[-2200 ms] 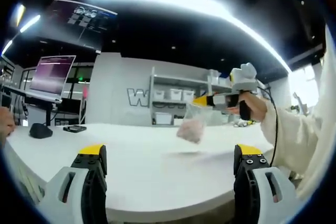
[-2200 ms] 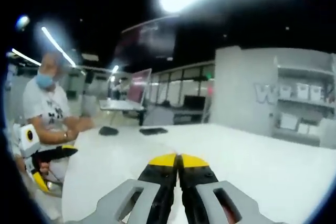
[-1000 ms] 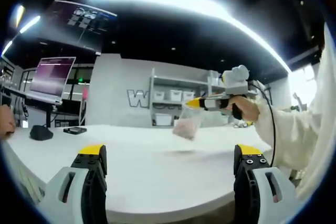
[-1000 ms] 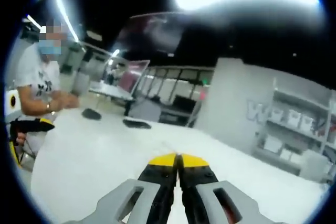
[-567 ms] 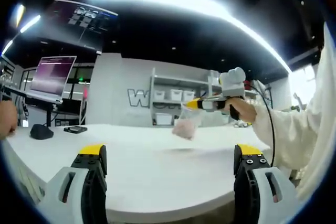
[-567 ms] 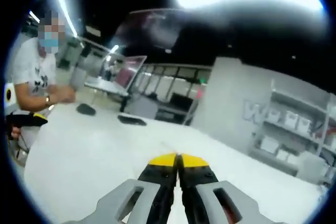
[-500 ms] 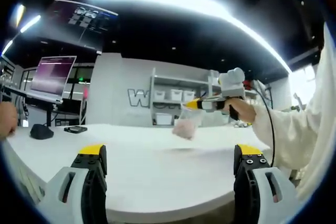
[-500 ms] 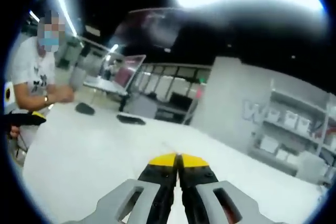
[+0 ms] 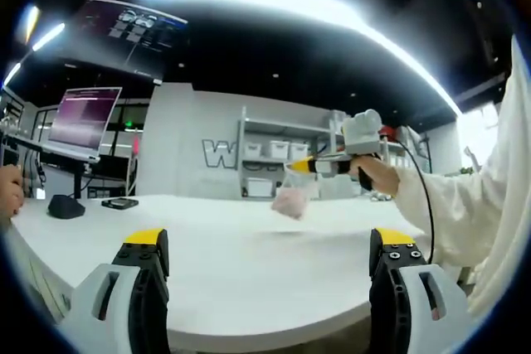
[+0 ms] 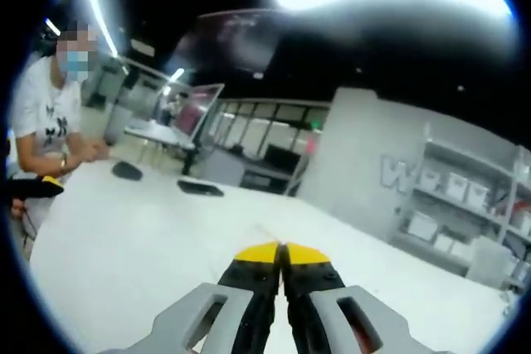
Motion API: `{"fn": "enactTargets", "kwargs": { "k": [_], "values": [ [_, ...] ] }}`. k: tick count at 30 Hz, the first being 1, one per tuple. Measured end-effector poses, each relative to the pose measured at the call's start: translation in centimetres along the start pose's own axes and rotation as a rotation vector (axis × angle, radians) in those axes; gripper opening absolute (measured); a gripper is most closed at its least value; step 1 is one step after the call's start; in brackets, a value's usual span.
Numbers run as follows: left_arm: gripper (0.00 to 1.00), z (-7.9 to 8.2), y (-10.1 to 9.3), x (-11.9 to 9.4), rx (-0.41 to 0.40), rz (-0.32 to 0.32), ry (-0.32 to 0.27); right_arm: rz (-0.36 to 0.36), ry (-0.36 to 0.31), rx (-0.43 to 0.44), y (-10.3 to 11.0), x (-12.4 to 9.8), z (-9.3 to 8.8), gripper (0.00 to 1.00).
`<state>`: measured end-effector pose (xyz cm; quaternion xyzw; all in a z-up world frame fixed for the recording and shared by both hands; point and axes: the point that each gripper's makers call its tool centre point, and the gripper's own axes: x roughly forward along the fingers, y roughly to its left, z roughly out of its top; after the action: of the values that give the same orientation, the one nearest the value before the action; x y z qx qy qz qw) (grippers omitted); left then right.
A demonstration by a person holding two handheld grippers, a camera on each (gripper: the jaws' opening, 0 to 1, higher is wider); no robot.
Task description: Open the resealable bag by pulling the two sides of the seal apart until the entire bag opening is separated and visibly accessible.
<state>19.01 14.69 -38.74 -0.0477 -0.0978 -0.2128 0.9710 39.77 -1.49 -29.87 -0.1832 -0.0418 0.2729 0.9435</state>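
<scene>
White tabletop (image 9: 249, 263) spreads across the left gripper view, where the left gripper (image 9: 270, 242) is spread wide with nothing between its jaws. Far right, the right gripper (image 9: 292, 167) pinches the top of a clear resealable bag (image 9: 290, 197) hanging above the table. From the right gripper view, its yellow-tipped jaws are pressed together; a person (image 10: 46, 113) sits far left.

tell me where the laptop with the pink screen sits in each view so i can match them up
Left gripper view: the laptop is at the far left, raised behind the white table.
Right gripper view: the laptop is upper left of centre, beyond the table's far edge.
Shared landmark: the white shelf unit with boxes, centre in the left gripper view and far right in the right gripper view.
</scene>
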Motion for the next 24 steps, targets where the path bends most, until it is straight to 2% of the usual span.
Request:
{"fn": "enactTargets", "kwargs": {
  "k": [9,17,24],
  "values": [
    [0.99,-0.3,0.0,0.0,-0.002,0.001,0.006,0.004,0.009,0.052,-0.7,0.9,-0.1,0.0],
    [0.99,-0.4,0.2,0.1,-0.004,0.003,0.008,0.023,0.007,0.205,-1.2,1.8,-0.6,0.0],
    [0.99,-0.4,0.2,0.1,-0.001,0.002,0.011,0.021,0.031,0.257,-2.0,2.6,-1.6,0.0]
  ]
}}
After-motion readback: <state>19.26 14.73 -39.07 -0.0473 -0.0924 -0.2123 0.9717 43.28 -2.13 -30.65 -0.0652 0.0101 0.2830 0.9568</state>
